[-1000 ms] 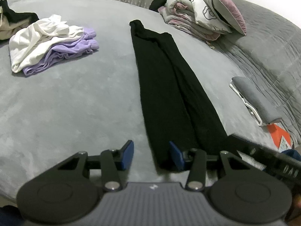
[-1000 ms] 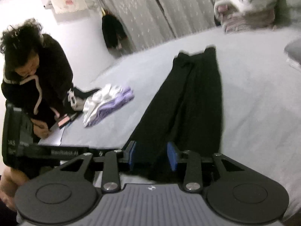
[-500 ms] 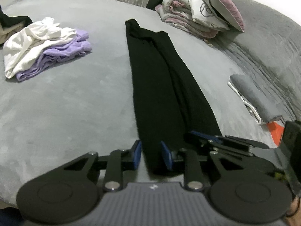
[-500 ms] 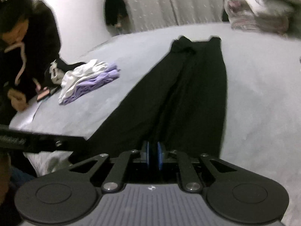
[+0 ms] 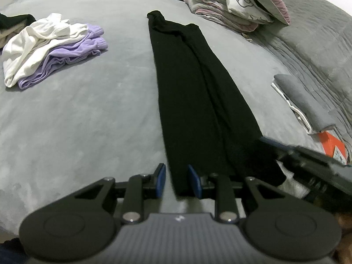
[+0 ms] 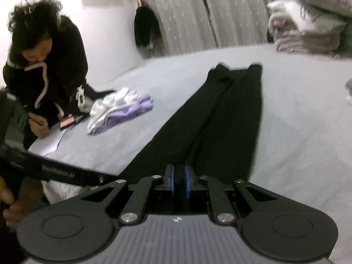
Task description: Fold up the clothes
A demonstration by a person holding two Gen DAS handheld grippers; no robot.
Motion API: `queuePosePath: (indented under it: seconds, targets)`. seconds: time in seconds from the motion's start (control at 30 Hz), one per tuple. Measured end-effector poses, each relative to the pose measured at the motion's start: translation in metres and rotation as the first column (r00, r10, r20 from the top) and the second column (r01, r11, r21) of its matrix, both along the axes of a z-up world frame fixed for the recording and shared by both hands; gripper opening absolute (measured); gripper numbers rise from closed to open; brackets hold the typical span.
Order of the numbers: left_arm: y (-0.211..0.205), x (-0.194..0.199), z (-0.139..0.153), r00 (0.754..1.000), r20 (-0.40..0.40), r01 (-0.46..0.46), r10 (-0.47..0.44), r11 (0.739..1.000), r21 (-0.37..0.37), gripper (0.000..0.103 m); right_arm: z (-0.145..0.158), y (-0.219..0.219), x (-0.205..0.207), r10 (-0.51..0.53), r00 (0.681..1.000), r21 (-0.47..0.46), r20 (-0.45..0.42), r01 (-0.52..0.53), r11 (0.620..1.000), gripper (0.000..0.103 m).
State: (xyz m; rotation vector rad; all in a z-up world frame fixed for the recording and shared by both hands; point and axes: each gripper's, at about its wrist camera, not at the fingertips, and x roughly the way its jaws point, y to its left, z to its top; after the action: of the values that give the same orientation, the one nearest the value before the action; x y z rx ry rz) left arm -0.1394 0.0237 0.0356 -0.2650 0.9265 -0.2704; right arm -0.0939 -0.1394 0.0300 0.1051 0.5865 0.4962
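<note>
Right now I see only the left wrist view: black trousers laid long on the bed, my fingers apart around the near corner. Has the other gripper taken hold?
Observer: Yes. The right gripper is shut on the near edge of the trousers.
Operator: Anyone close by?
Observer: A person in dark clothes sits at the bed's far left side, head bent down.
Operator: What is behind the bed?
Observer: Grey curtains, with something dark hanging beside them.
</note>
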Motion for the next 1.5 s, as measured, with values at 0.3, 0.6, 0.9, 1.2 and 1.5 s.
queuePosePath:
  seconds: [0.3, 0.6, 0.9, 1.2, 1.5]
  targets:
    - [0.007, -0.019, 0.005, 0.998, 0.008, 0.056, -0.055, 0.998, -0.039, 0.039, 0.004, -0.039, -0.007, -0.125, 0.990, -0.071, -0.065, 0.120, 0.990, 0.043]
    - [0.005, -0.009, 0.003, 0.999, -0.005, 0.050, -0.051, 0.993, -0.106, 0.040, -0.023, -0.086, -0.004, -0.108, 0.940, 0.332, -0.323, 0.219, 0.918, 0.045]
    - [0.003, 0.006, -0.010, 0.999, -0.048, -0.028, 0.022, 0.990, -0.137, 0.007, -0.033, -0.072, 0.001, -0.072, 0.929, 0.374, -0.363, 0.216, 0.902, 0.008]
    - [0.010, -0.009, 0.004, 0.998, -0.017, -0.061, 0.059, 0.972, -0.227, 0.006, -0.009, -0.085, -0.017, -0.089, 0.950, 0.431, -0.299, 0.218, 0.875, 0.006]
    - [0.004, -0.049, 0.016, 0.999, -0.005, -0.049, 0.049, 0.975, -0.215, 0.006, 0.000, -0.094, -0.046, -0.080, 0.946, 0.430, -0.314, 0.217, 0.877, 0.006]
